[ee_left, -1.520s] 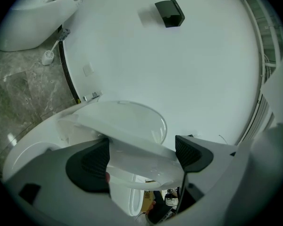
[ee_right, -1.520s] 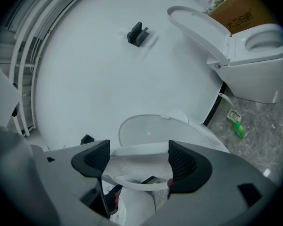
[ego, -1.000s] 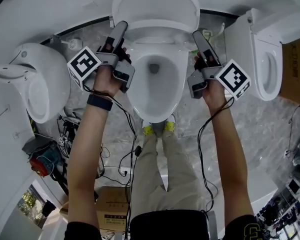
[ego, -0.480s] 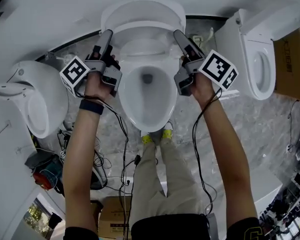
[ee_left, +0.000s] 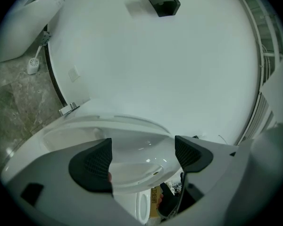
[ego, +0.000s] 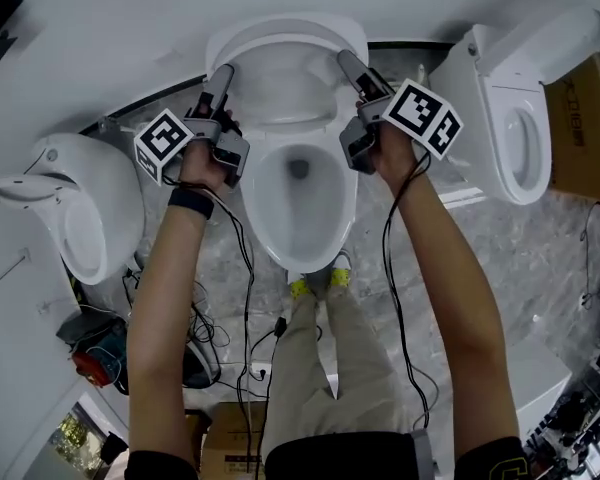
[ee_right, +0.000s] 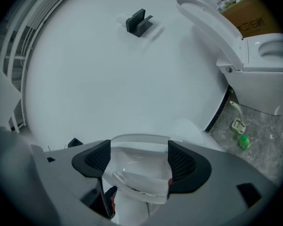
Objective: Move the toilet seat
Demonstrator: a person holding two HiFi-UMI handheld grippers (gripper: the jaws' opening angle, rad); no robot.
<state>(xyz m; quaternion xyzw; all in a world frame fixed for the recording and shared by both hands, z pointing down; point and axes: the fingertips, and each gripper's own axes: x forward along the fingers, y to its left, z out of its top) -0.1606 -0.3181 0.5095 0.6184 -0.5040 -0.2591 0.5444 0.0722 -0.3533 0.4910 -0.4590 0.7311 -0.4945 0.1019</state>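
The middle white toilet has its bowl uncovered, and its toilet seat stands raised toward the wall. My left gripper is at the seat's left edge, my right gripper at its right edge. In the left gripper view the jaws stand wide apart with the seat's white rim lying between the pads. The right gripper is likewise spread, with the seat's rim between its pads. I cannot see either pad pressing on the seat.
Another toilet stands at the left and one with its lid up at the right, beside a cardboard box. Cables trail over the marble floor by the person's shoes. A black bracket is on the wall.
Both grippers have moved farther from the person, from beside the bowl up to the edges of the raised seat. The seat now stands closer to the wall.
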